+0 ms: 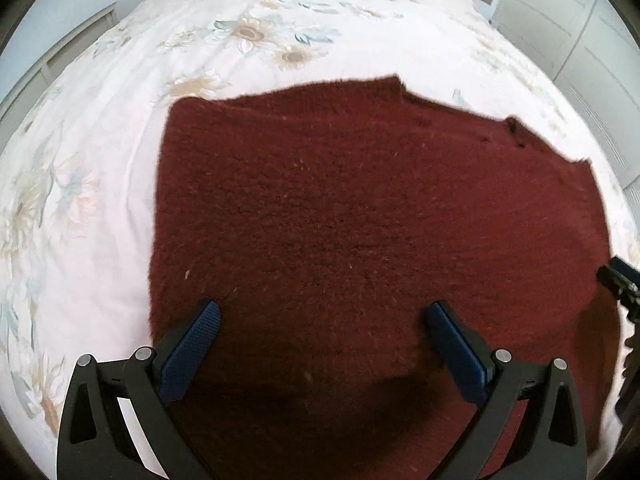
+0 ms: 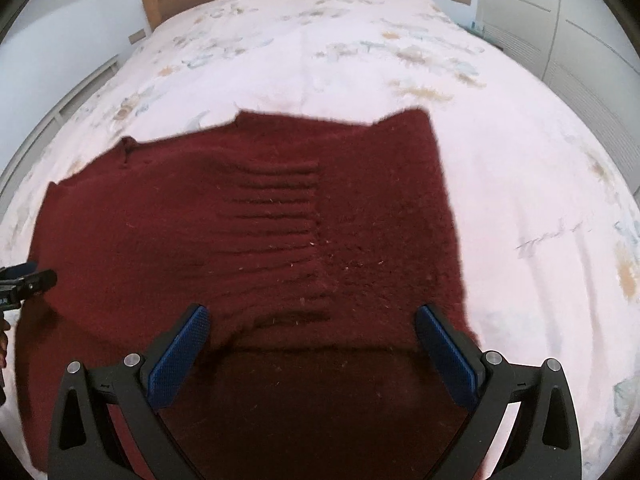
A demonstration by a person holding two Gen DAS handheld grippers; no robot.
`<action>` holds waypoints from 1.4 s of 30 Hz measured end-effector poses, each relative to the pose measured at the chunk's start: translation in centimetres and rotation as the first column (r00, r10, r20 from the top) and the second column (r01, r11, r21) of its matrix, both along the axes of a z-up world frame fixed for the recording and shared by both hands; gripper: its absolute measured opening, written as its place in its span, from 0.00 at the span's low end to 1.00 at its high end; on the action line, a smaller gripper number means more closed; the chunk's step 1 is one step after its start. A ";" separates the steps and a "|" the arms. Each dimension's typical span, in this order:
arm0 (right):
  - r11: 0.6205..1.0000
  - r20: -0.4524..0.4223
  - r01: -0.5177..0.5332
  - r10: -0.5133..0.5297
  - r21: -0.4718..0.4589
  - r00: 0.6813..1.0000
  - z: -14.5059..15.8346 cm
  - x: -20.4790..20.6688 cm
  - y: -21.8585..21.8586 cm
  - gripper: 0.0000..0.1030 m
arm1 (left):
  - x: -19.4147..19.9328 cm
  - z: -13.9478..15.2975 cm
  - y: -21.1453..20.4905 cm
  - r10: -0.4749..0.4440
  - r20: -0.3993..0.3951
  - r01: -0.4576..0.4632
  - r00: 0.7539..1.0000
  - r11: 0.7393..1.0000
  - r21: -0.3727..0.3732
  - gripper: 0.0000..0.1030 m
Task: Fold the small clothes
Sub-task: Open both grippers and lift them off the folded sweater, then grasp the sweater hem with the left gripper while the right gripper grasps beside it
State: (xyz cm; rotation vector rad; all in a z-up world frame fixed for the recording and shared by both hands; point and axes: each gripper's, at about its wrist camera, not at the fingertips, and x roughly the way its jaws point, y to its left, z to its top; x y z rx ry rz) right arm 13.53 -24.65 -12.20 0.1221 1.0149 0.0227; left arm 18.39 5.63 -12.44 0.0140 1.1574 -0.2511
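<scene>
Sweater (image 1: 360, 220) lies spread on bed (image 1: 100, 160), unfolded; left gripper (image 1: 322, 316) & right gripper (image 2: 312, 318) both spread wide, empty; folds all remain.

left wrist: above sweater (image 1: 360, 220), facing headboard | right wrist: same, shared

soft, even daylight; bed cover (image 1: 120, 152) slightly overexposed, dark shadow across the near sweater (image 2: 280, 400), strong fisheye bending, mild blur.
</scene>
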 end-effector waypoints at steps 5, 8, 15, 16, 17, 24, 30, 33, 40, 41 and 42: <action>1.000 0.002 0.003 -0.003 0.026 1.000 3.0 -3.8 -1.6 1.00 | -2.8 3.7 1.5 0.012 0.011 -0.011 1.000 0.999 -0.036 0.99; 0.997 -0.004 0.048 -0.048 0.060 0.999 3.7 -6.8 -2.9 1.00 | -5.7 4.8 2.5 0.001 0.010 -0.001 1.000 1.000 -0.028 0.99; 0.990 -0.120 0.113 -0.102 0.089 0.988 1.1 -13.4 -4.4 1.00 | -12.0 3.5 3.6 0.011 -0.055 -0.010 0.998 1.000 0.018 0.99; 0.989 -0.136 0.117 -0.104 0.092 0.985 0.7 -14.0 -4.5 1.00 | -12.8 3.1 3.7 0.006 -0.072 -0.005 0.997 1.000 0.017 0.99; 0.988 -0.153 0.122 -0.106 0.097 0.983 0.2 -14.5 -4.5 1.00 | -13.6 2.8 3.9 0.000 -0.086 0.002 0.996 1.000 0.024 0.99; 0.984 -0.259 0.135 -0.100 0.119 0.961 -2.6 -18.0 -4.4 1.00 | -17.4 0.2 5.1 0.016 -0.166 -0.007 0.986 0.999 0.053 0.99; 0.993 -0.279 0.087 -0.062 0.077 0.958 -2.8 -18.8 -2.7 0.99 | -19.3 -1.9 4.1 0.000 -0.232 0.008 0.973 0.999 0.035 0.99; 0.992 -0.302 0.076 -0.043 0.099 0.952 -3.3 -18.7 -2.2 0.90 | -19.9 -2.0 2.7 -0.042 -0.221 0.053 0.974 0.998 0.043 0.98; 0.981 -0.357 0.055 0.016 0.186 0.934 -3.5 -18.5 -2.0 0.21 | -20.4 -1.3 0.2 -0.131 -0.229 0.140 0.965 0.990 0.024 0.21; 0.976 -0.358 0.051 0.029 0.213 0.933 -3.3 -18.4 -2.2 0.15 | -20.4 -1.1 0.2 -0.132 -0.233 0.137 0.963 0.991 0.007 0.13; 0.977 -0.357 0.039 0.039 0.208 0.933 -3.1 -18.3 -2.1 0.13 | -20.3 -0.9 0.2 -0.126 -0.242 0.127 0.962 0.992 -0.009 0.10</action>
